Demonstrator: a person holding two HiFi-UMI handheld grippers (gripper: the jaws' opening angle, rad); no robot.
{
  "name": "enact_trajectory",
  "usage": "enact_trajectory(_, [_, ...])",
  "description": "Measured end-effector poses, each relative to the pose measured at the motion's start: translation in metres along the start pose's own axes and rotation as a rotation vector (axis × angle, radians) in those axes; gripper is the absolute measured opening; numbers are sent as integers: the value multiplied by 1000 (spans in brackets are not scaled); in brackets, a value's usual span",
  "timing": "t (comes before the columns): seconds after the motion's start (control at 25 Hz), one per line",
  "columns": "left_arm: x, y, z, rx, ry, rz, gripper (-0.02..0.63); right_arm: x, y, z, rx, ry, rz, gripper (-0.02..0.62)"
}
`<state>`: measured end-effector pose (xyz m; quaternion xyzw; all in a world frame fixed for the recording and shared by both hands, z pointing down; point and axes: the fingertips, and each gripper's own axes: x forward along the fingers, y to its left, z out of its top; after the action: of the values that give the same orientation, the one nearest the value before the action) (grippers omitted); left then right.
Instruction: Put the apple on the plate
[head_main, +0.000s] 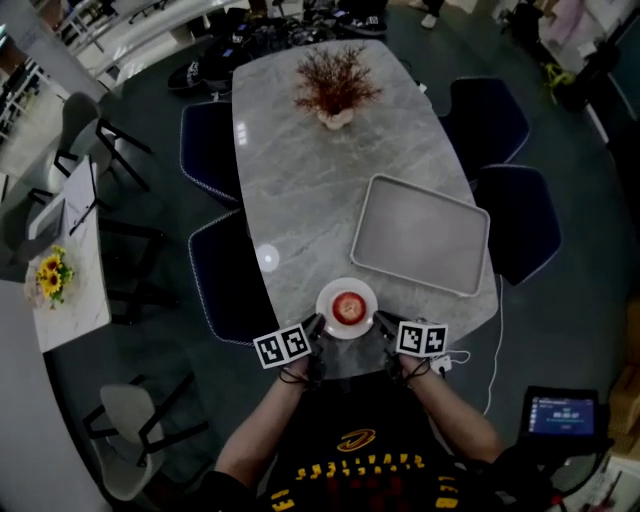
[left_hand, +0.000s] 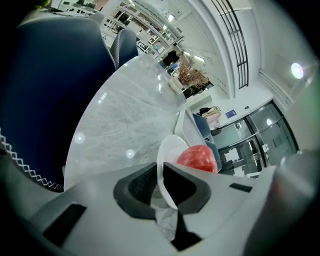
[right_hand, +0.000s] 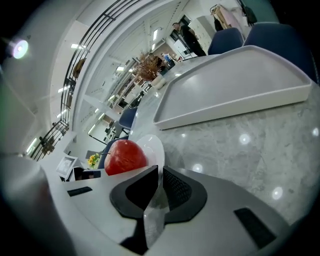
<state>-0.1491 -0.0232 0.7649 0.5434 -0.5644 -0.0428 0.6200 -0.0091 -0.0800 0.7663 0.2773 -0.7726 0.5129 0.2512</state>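
Observation:
A red apple (head_main: 347, 307) lies on a small white plate (head_main: 327, 298) at the near edge of the marble table (head_main: 300, 190). My left gripper (head_main: 315, 324) is shut on the plate's left rim, my right gripper (head_main: 379, 322) on its right rim. In the left gripper view the plate (left_hand: 167, 150) edge runs between the dark pads of the left gripper (left_hand: 161, 184), with the apple (left_hand: 197, 157) just beyond. The right gripper view shows the right gripper (right_hand: 159, 182) pinching the plate (right_hand: 152, 146) rim beside the apple (right_hand: 125, 156).
A grey rectangular tray (head_main: 420, 235) lies just beyond the plate to the right. A vase of dried red branches (head_main: 336, 88) stands at the table's far end. Dark blue chairs (head_main: 225, 280) flank both sides. A small side table with yellow flowers (head_main: 52, 275) is at left.

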Motion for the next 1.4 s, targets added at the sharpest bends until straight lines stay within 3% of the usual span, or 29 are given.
enact_trajectory(0.24, [2, -52, 27, 66, -16, -139, 35, -32, 4, 28, 72, -131, 7, 38])
enact_trajectory(0.52, [11, -116, 51, 140, 28, -276, 34, -81, 8, 71, 110, -306, 25, 38])
enact_trajectory(0.84, [11, -201, 64, 230, 74, -382, 32, -149, 16, 118, 153, -455, 45, 32])
enact_trajectory(1.08, [16, -254, 80, 287, 69, -433, 32, -186, 19, 161, 138, -534, 60, 31])
enact_trajectory(1.4, [41, -276, 84, 296, 94, -422, 32, -197, -2, 188, 168, -550, 68, 28])
